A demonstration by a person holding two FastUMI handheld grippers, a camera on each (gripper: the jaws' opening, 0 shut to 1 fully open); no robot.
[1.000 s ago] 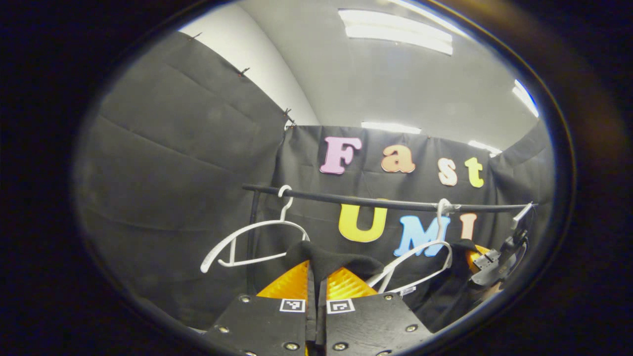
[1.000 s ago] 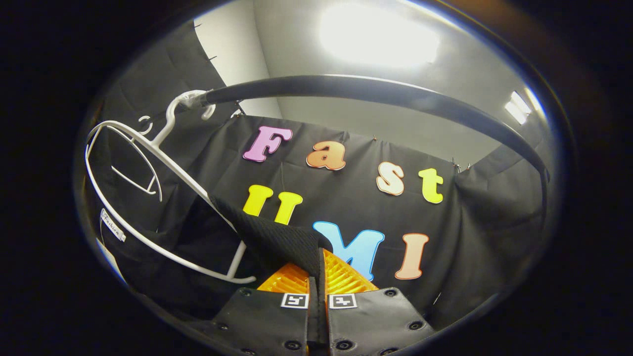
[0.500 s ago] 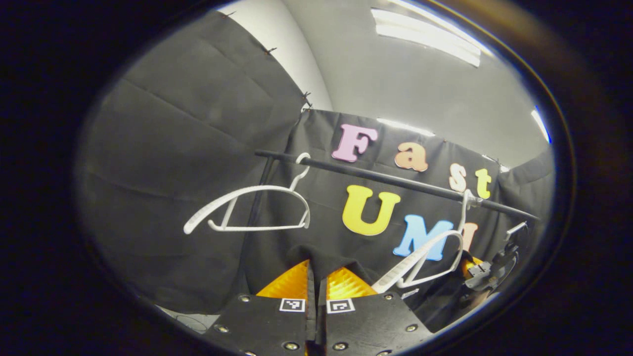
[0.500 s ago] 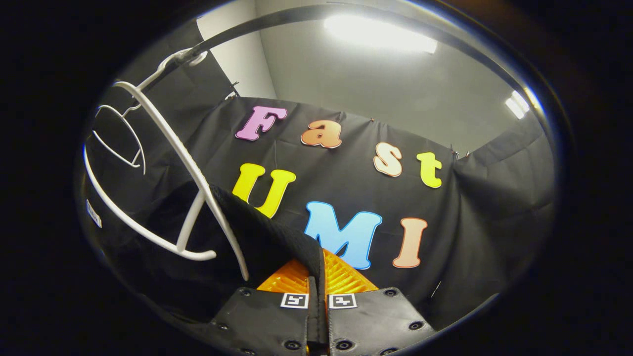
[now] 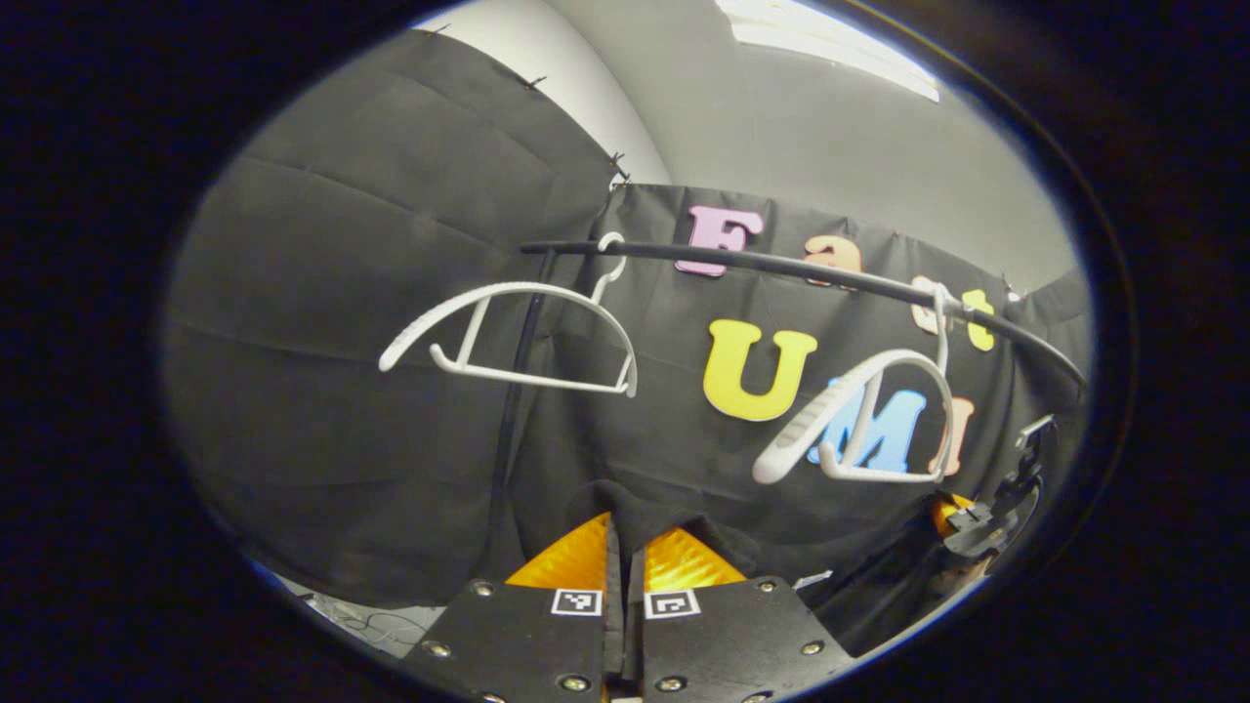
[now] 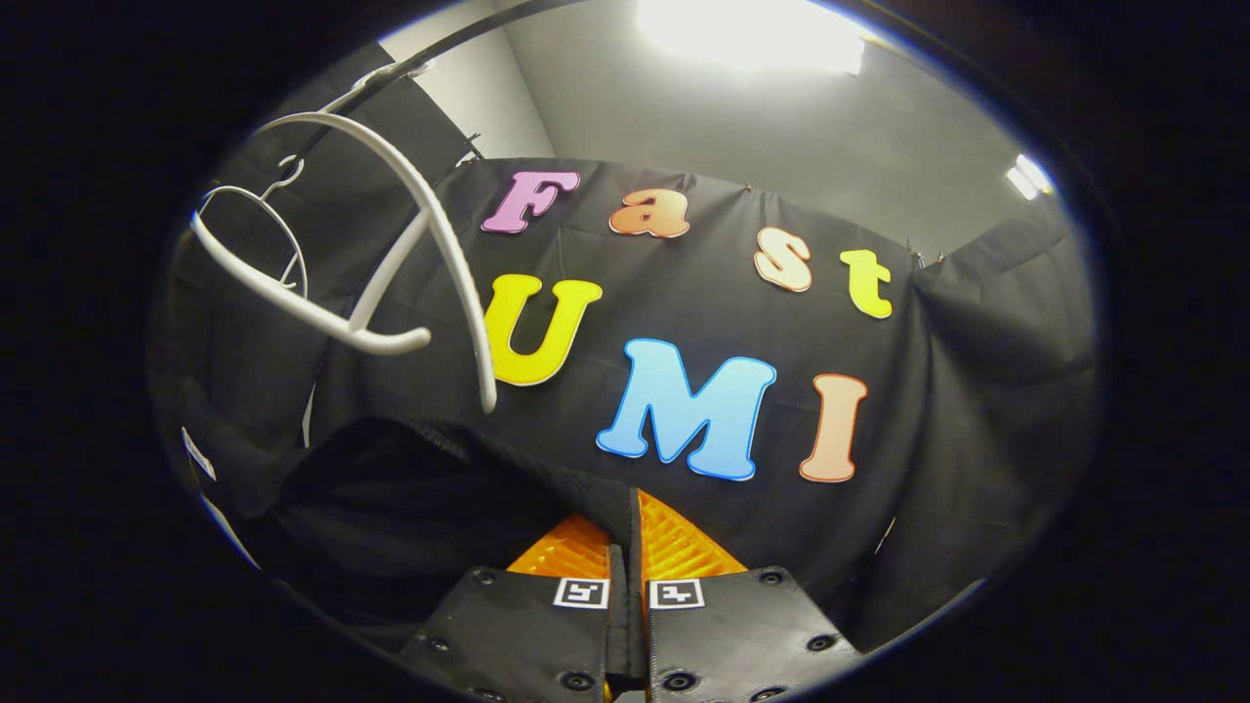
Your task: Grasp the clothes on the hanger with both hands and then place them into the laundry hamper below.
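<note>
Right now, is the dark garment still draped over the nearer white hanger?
No: in the right gripper view the white hanger hangs bare, the dark garment below it.

Black cloth walls [image 5: 391,244] hang pinned beneath a pale ceiling [image 5: 830,146] with bright strip lights [image 6: 752,29]; what may be cables [image 5: 376,617] lie below.

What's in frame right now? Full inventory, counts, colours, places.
Hangers: 2, white, bare, on the rail; one at its left end, one further right.
Rail: 1, black, across the booth above the grippers.
Garment: 1, black, off the hangers, stretched between both grippers.
Garment tag: 1, white, at the cloth's edge.
Ceiling lights: white, overhead.
Left gripper: shut on the garment.
Right gripper: shut on the garment.
</note>
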